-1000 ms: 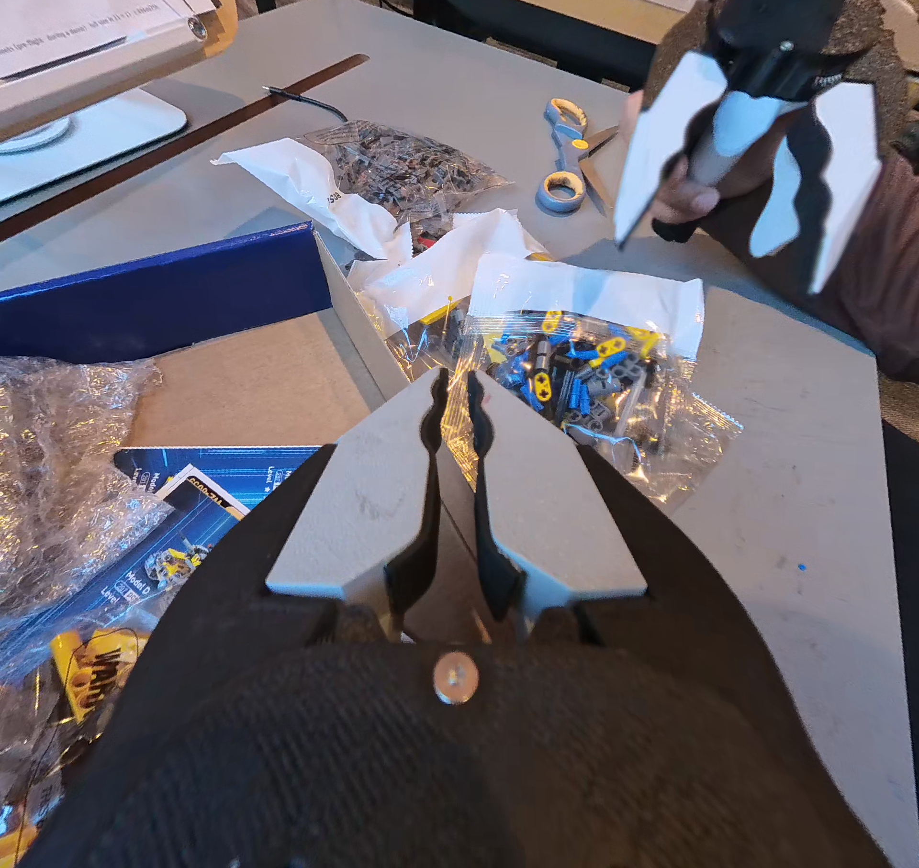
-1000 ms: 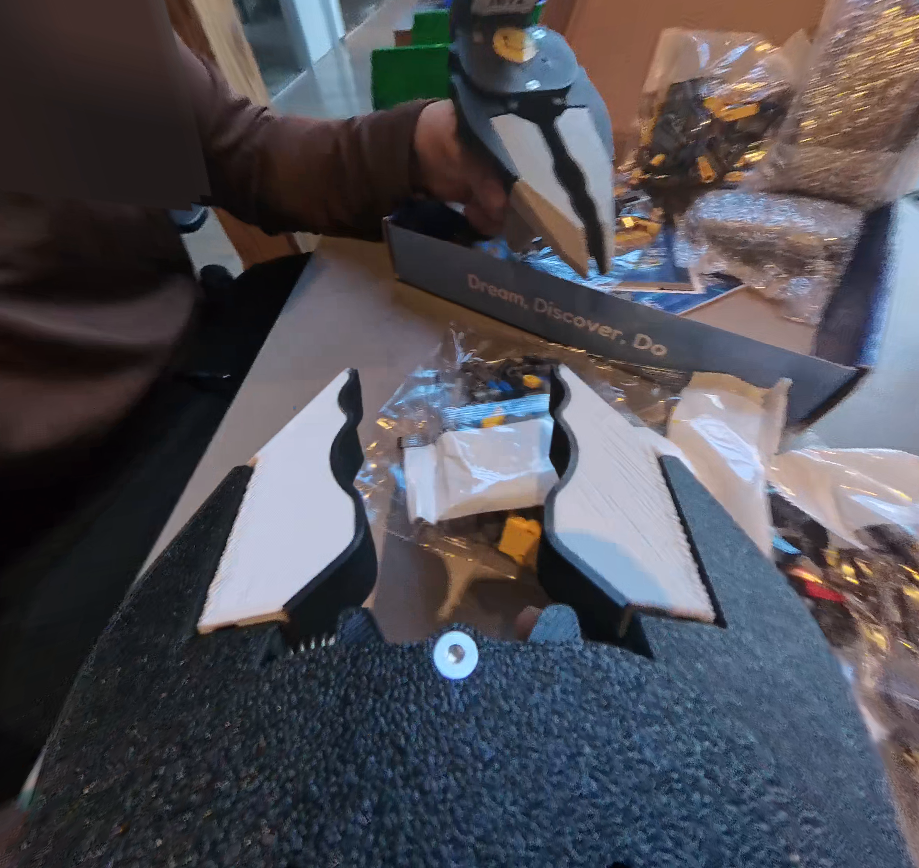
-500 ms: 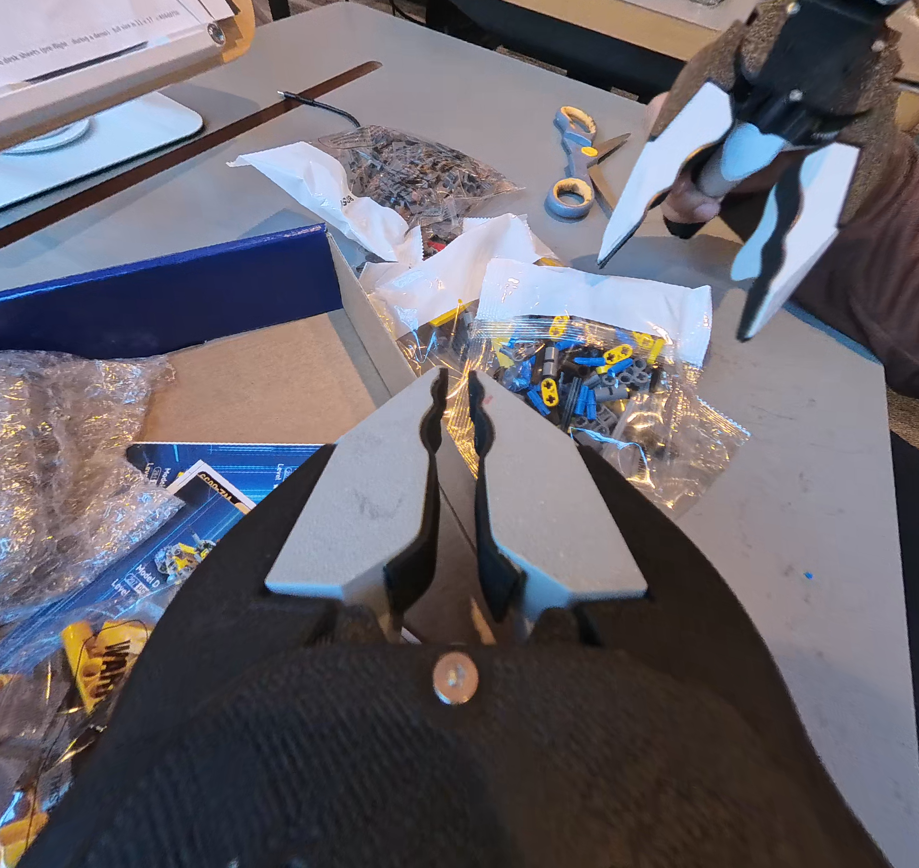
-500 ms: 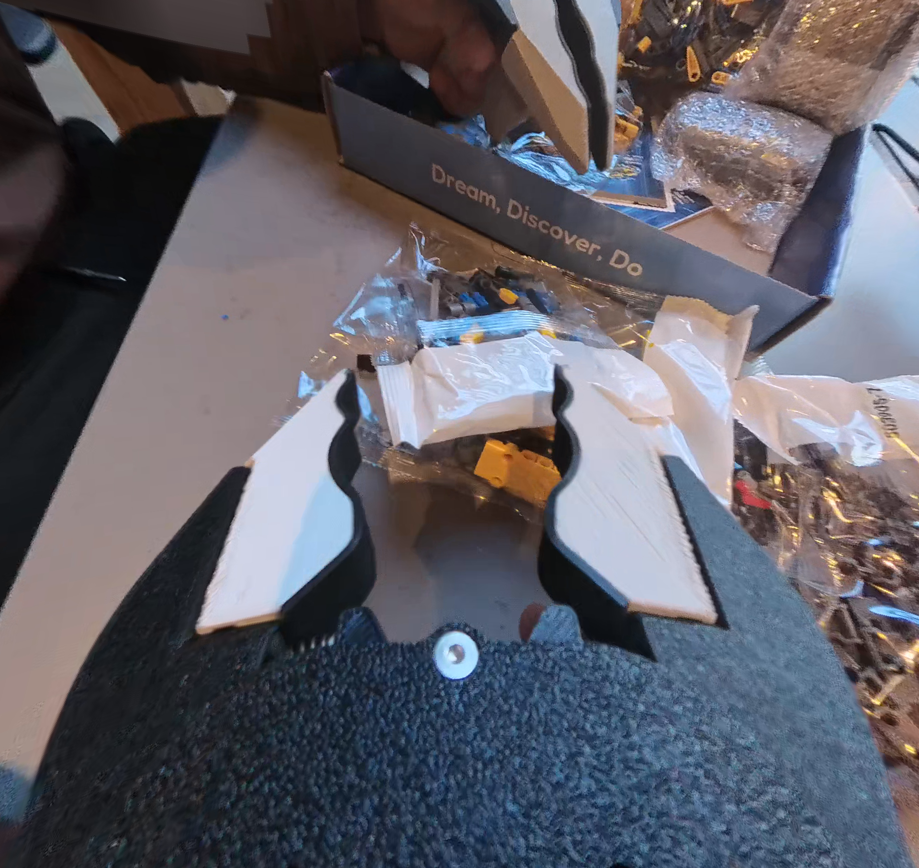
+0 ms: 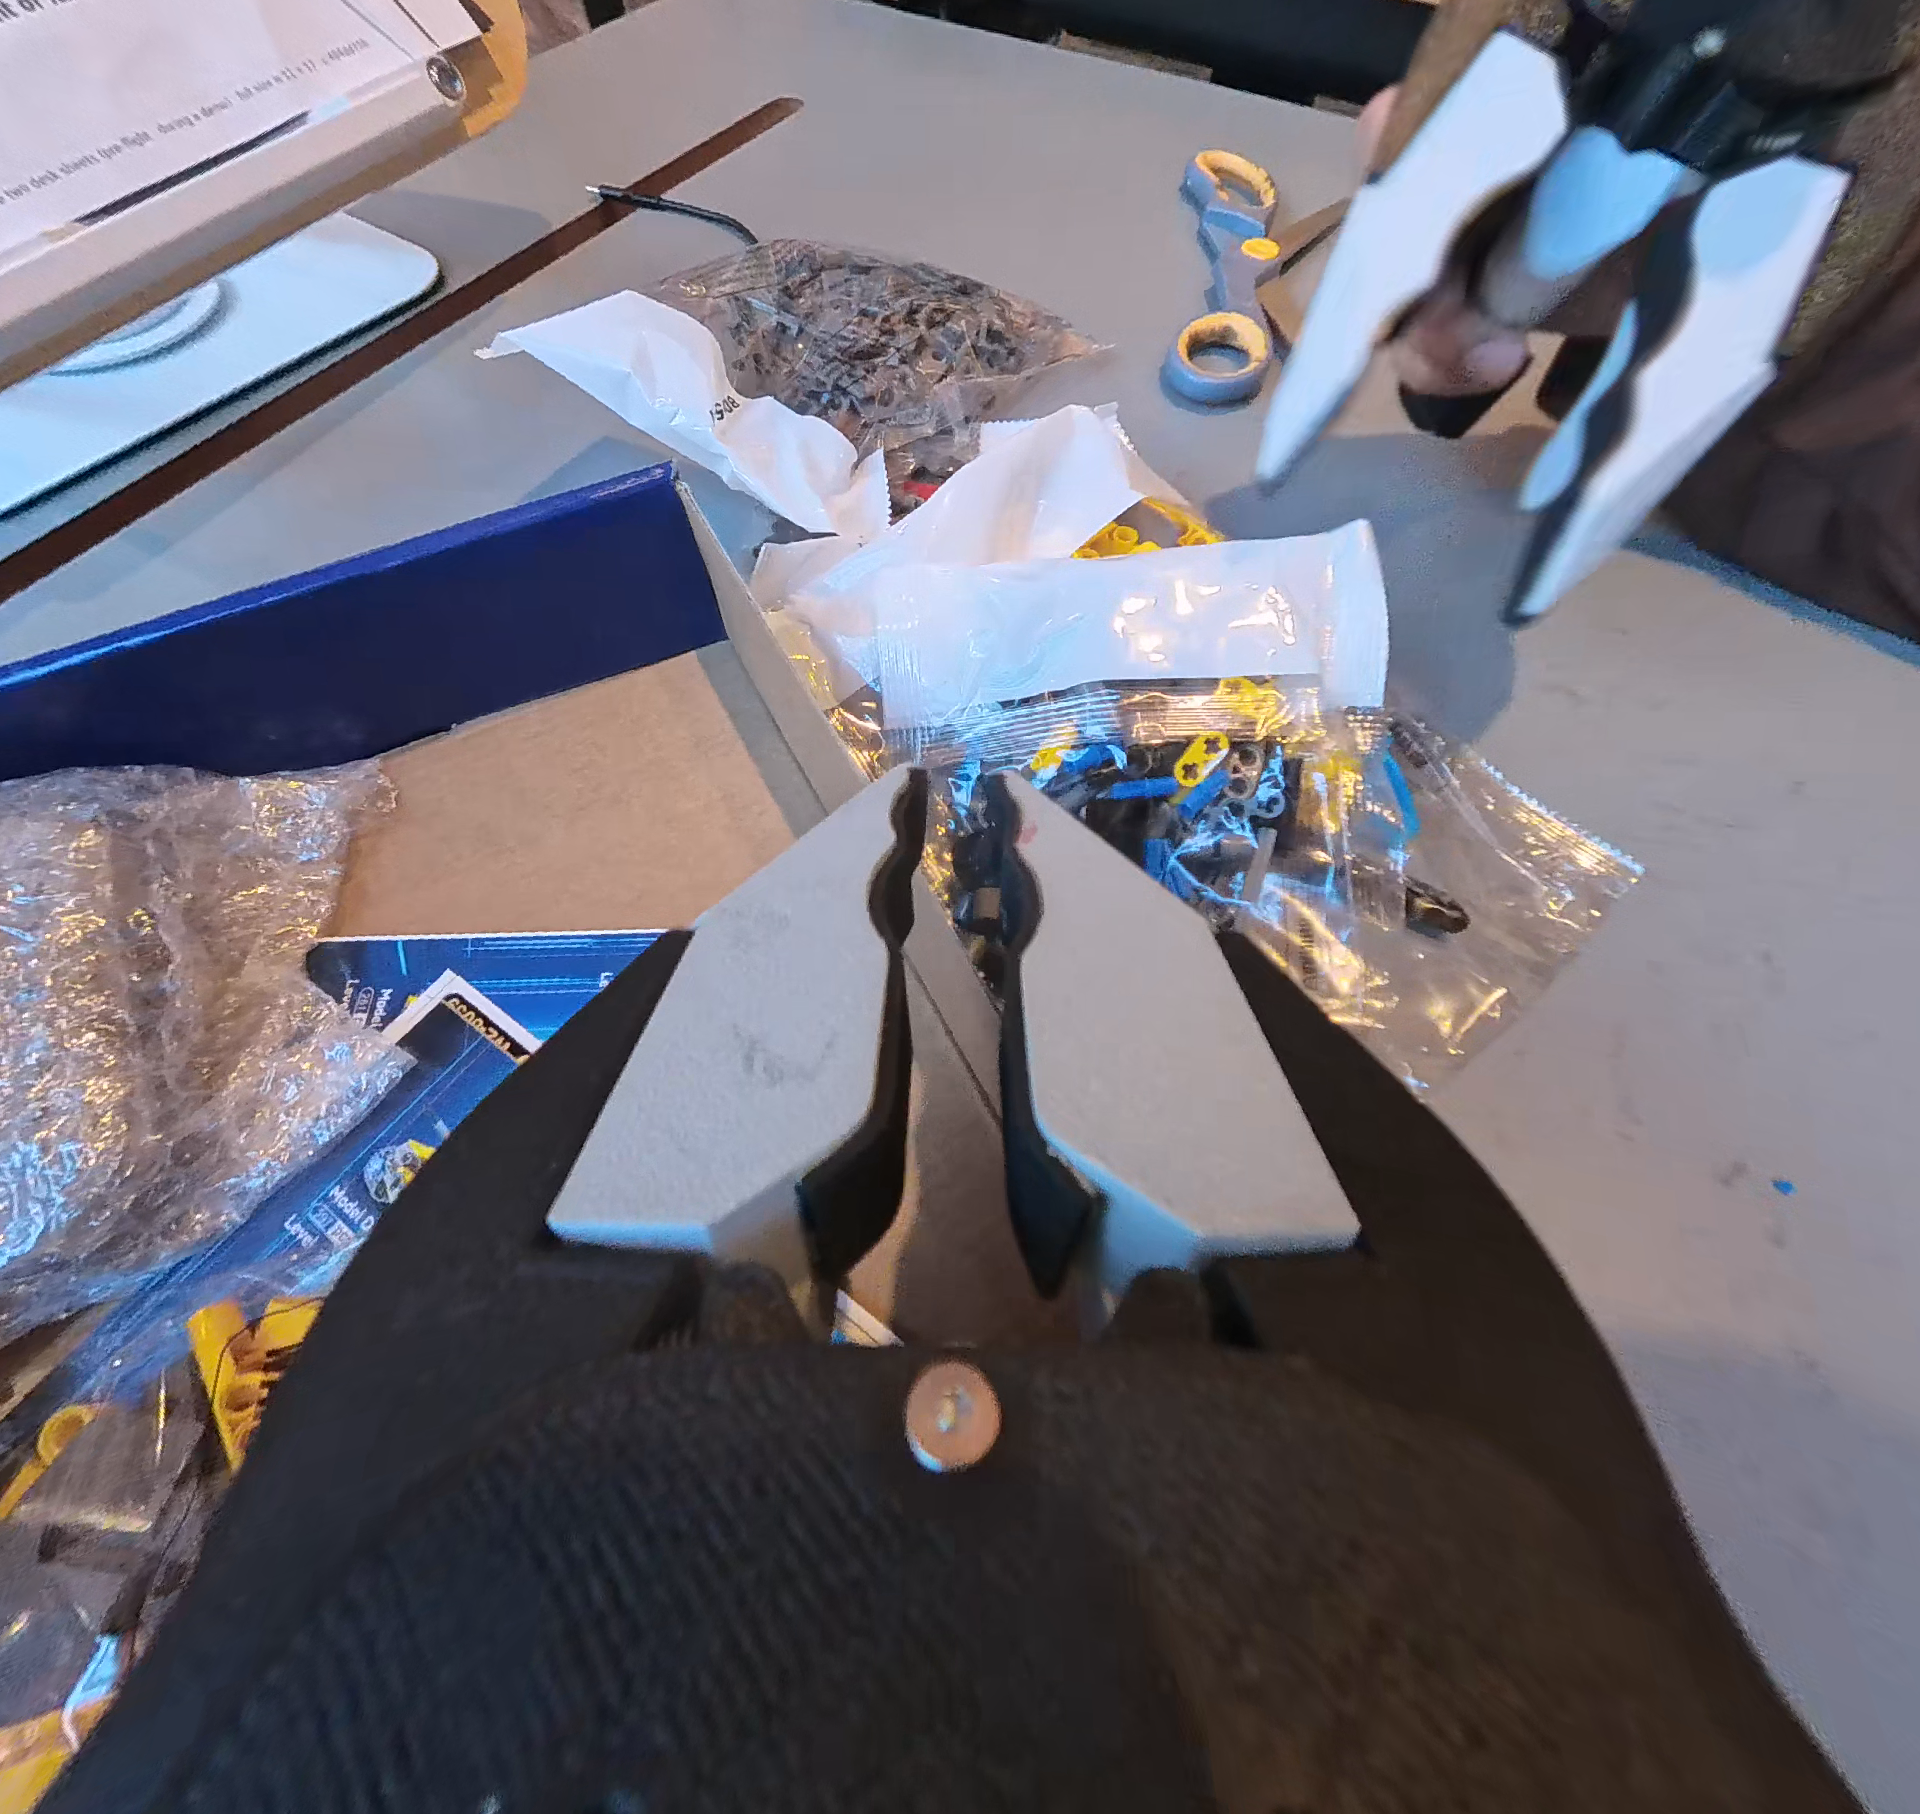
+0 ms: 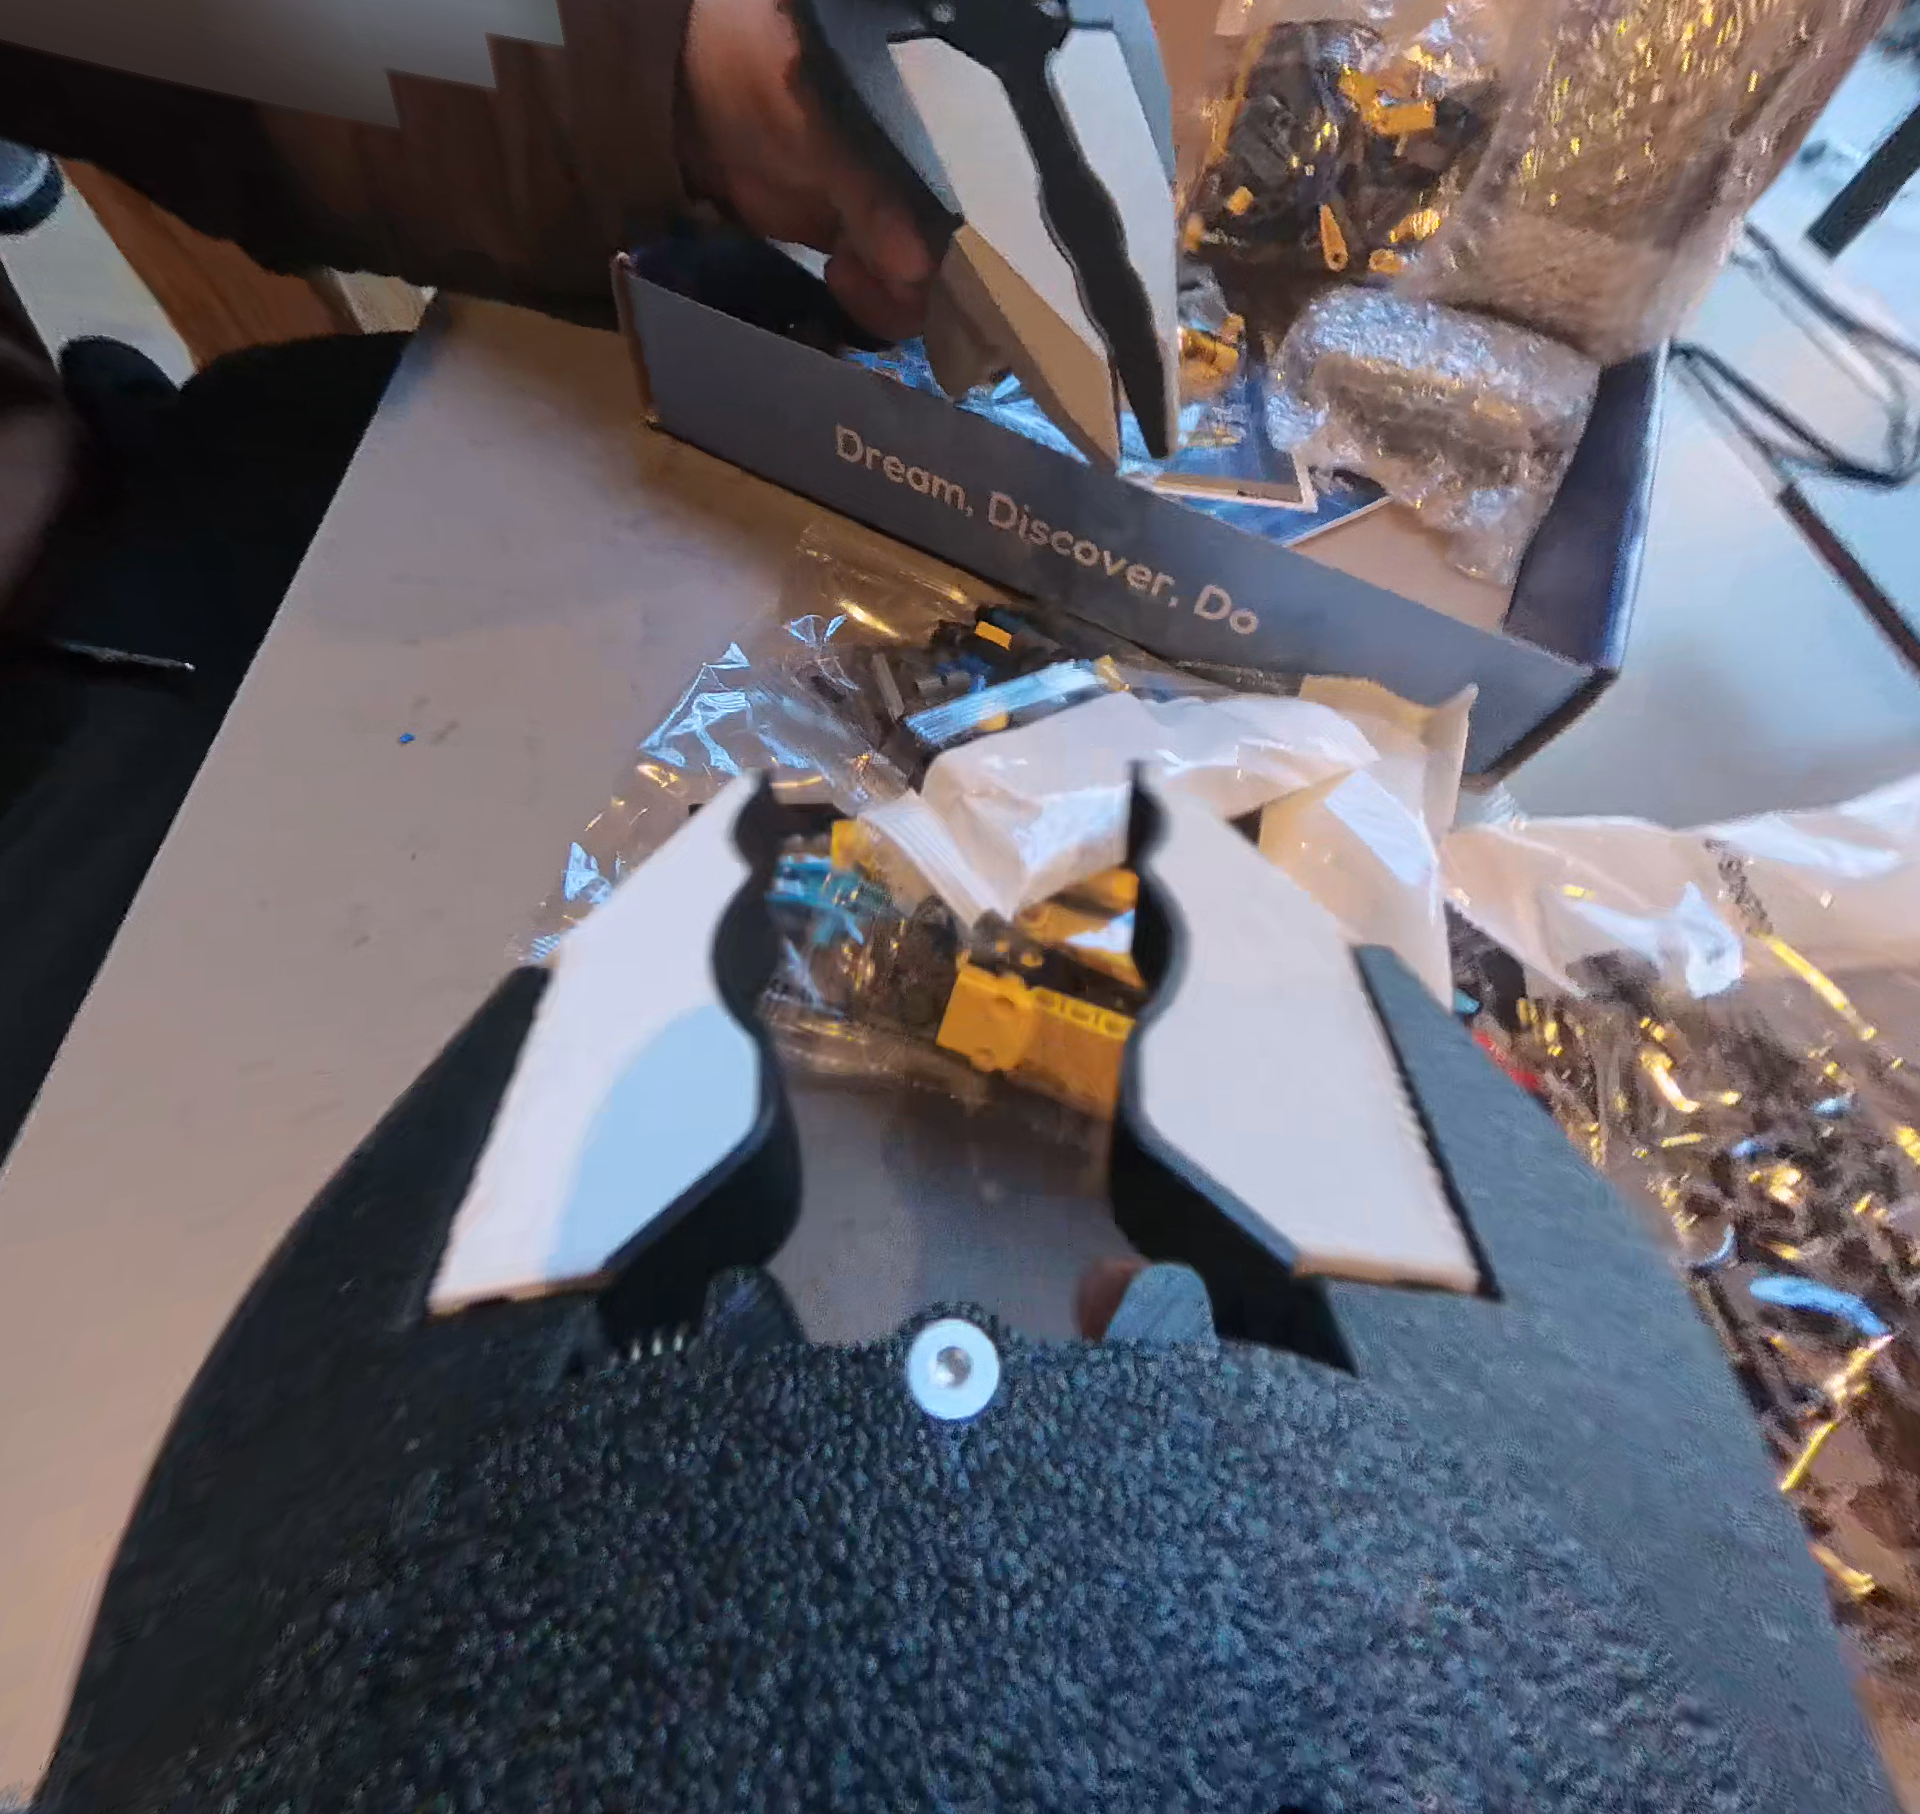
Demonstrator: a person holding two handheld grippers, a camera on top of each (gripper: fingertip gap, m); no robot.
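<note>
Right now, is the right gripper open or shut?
Open. The right gripper has its fingers spread wide, with the bag of parts visible between them, ungrasped.

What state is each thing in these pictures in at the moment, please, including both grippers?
Left gripper: nearly shut, empty, above the box wall.
Right gripper: open, empty, over the bag pile.
Box: open, lidless, holding booklets and wrapped bundles.
Front bag of parts: sealed, lying flat on the table.
Scissors: lying flat; whether the blades are open is hidden.
Bubble wrap bundle: wrapped, inside the box.
</note>
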